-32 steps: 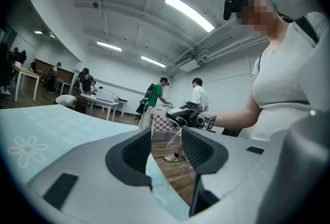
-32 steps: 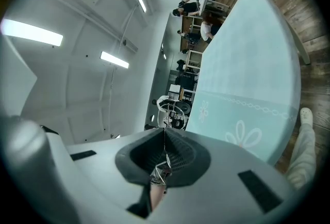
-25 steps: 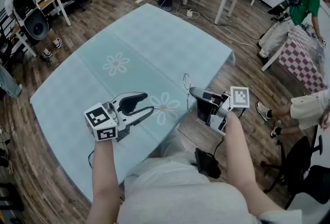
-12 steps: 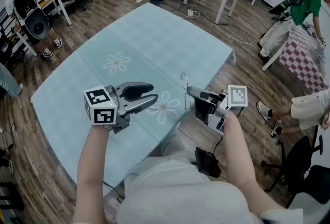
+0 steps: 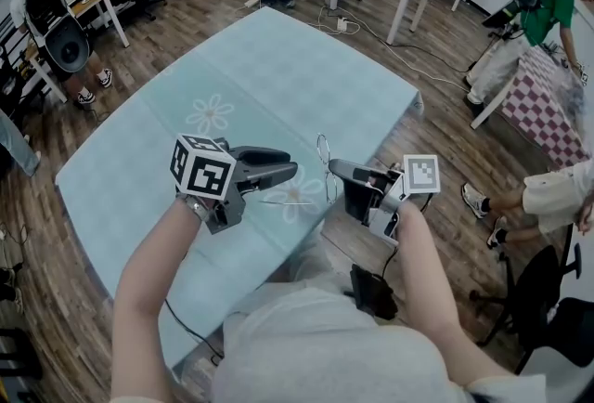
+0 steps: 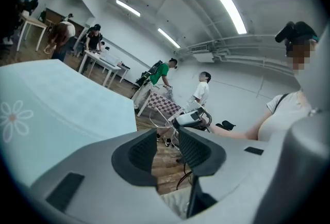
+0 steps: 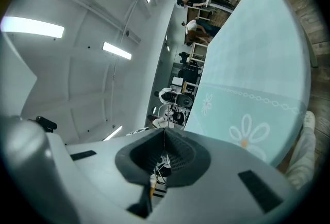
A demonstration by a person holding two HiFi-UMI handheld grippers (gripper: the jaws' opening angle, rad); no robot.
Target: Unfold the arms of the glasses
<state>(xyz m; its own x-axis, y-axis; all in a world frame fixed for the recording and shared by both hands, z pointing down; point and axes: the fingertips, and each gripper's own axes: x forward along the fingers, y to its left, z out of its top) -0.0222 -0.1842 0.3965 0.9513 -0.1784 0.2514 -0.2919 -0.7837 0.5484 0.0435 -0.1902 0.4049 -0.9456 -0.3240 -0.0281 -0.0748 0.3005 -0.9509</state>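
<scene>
Glasses [image 5: 324, 167], thin wire, oval rims

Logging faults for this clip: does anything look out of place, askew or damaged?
Nothing stands out. The thin wire-framed glasses are pinched in the right gripper above the pale teal flowered tablecloth, too thin to check for damage. The left gripper, jaws closing, has nothing between them.
</scene>
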